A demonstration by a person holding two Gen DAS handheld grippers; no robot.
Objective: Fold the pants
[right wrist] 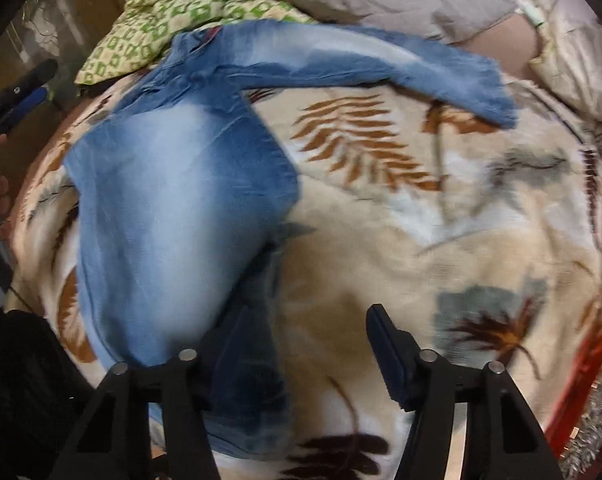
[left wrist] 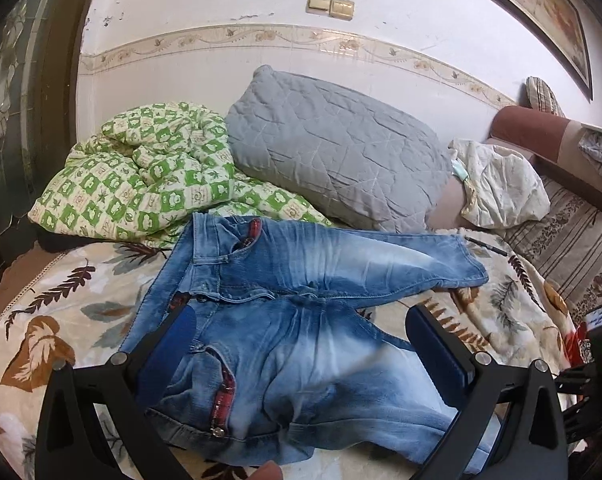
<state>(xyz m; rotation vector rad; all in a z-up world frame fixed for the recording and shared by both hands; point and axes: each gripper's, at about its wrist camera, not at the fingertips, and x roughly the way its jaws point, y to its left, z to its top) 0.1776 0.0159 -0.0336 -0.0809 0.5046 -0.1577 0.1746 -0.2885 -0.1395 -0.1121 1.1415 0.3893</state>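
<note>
Faded blue jeans [left wrist: 285, 320] lie spread on a leaf-print blanket [left wrist: 61, 300], waistband to the left, one leg reaching right toward the pillow, the other toward me. My left gripper [left wrist: 301, 332] is open, its fingers on either side of the hip and near thigh, just above the cloth. In the right wrist view the jeans [right wrist: 173, 184] lie in a V on the blanket [right wrist: 441, 248]. My right gripper [right wrist: 301, 332] is open; its left finger [right wrist: 241, 340] is over the near leg's hem, the right finger over bare blanket. That view is motion-blurred.
A green checked quilt [left wrist: 141, 176] and a grey quilted pillow [left wrist: 333, 144] lie behind the jeans against the wall. A cream pillow [left wrist: 501, 184] and a sofa arm [left wrist: 541, 128] are at the right. A dark pen-like object [left wrist: 486, 245] lies past the far hem.
</note>
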